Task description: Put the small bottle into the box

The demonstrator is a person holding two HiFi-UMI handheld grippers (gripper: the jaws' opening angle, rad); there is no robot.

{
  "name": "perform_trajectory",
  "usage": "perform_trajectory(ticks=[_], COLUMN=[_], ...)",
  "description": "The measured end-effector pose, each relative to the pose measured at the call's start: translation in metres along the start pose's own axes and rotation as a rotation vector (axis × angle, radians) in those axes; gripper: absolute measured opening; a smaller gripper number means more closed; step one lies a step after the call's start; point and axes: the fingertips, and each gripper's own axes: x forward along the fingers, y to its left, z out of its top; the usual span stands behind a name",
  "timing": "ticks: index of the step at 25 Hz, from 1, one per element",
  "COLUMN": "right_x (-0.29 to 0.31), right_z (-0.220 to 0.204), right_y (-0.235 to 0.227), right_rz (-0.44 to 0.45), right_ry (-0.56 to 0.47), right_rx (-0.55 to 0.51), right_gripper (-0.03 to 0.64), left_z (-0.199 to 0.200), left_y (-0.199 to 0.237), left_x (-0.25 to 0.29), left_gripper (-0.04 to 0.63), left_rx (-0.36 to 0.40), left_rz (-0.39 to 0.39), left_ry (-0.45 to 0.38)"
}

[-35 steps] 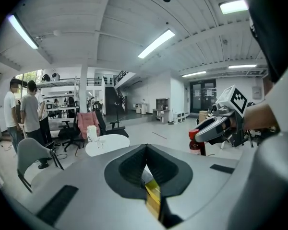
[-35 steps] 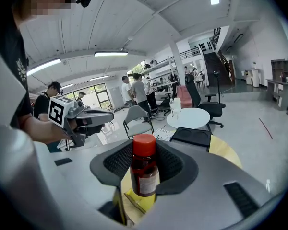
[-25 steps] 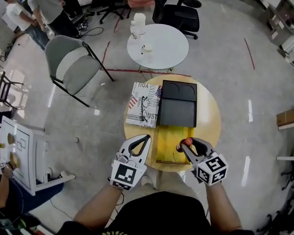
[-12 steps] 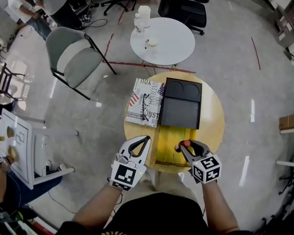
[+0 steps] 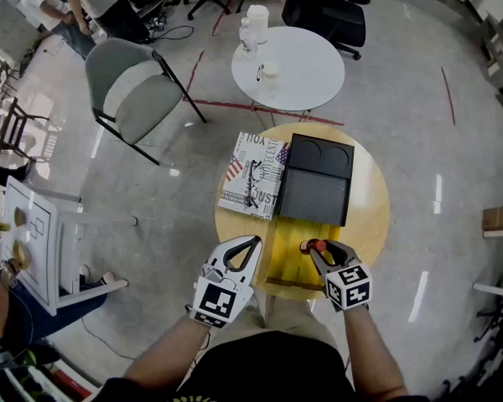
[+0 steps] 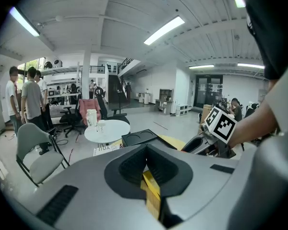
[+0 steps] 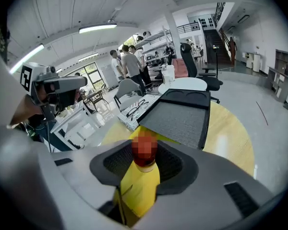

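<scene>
A person stands over a round wooden table (image 5: pixel 370 201), seen from above. The right gripper (image 5: pixel 313 251) is clenched around a small yellow bottle (image 7: pixel 140 178) with a red cap, gripping its body so it stays upright. It hovers over the near right corner of the open yellow box (image 5: pixel 287 249), which sits at the table's near edge, probably ready to be lowered inside. The box's black lid (image 5: pixel 317 182) lies folded back towards the far edge, leaving the opening free. The left gripper (image 5: pixel 250 245) waits just beside the box's left side, pressed together and empty. A newspaper (image 5: pixel 264 159) with glasses (image 5: pixel 251 188) lies at the left edge.
</scene>
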Motion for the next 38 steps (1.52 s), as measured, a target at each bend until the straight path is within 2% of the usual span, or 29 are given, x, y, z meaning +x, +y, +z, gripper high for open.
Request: perform_trajectory(ticks=[9, 14, 20, 23, 27, 29, 34, 38], right_x=[0.014, 0.012, 0.001, -0.015, -0.044, -0.058, -0.095, -0.122], right_z=[-0.014, -0.012, -0.009, 0.002, 0.022, 0.028, 0.041, 0.052], right_y=[0.003, 0.015, 0.021, 0.026, 0.044, 0.054, 0.068, 0.084], right_rz=[0.006, 0.023, 0.008, 0.008, 0.033, 0.036, 0.011, 0.007], right_ry=[0.029, -0.004, -0.022, -0.077, -0.201, -0.24, -0.321, -0.381], right_rx=[-0.015, -0.02, -0.015, -0.016, -0.044, -0.07, -0.11, -0.138], right_gripper=[0.156, 0.13, 0.129, 0.113, 0.015, 0.015, 0.014, 0.014], left_z=[0.003, 0.01, 0.018, 0.021, 0.024, 0.033, 0.05, 0.06], left_y=[0.009, 0.007, 0.002, 0.001, -0.002, -0.002, -0.007, -0.009], left_x=[-0.004, -0.014, -0.032, -0.042, -0.056, -0.066, -0.085, -0.104], left_gripper=[0.015, 0.015, 0.015, 0.015, 0.015, 0.015, 0.015, 0.015], left_rx=[0.015, 0.022, 0.033, 0.021, -0.039, -0.048, 0.003, 0.014], left_rz=[0.024, 0.027, 0.023, 0.014, -0.026, -0.015, 0.024, 0.052], left_ry=[-0.008, -0.017, -0.032, -0.035, -0.055, -0.088, -0.138, -0.185])
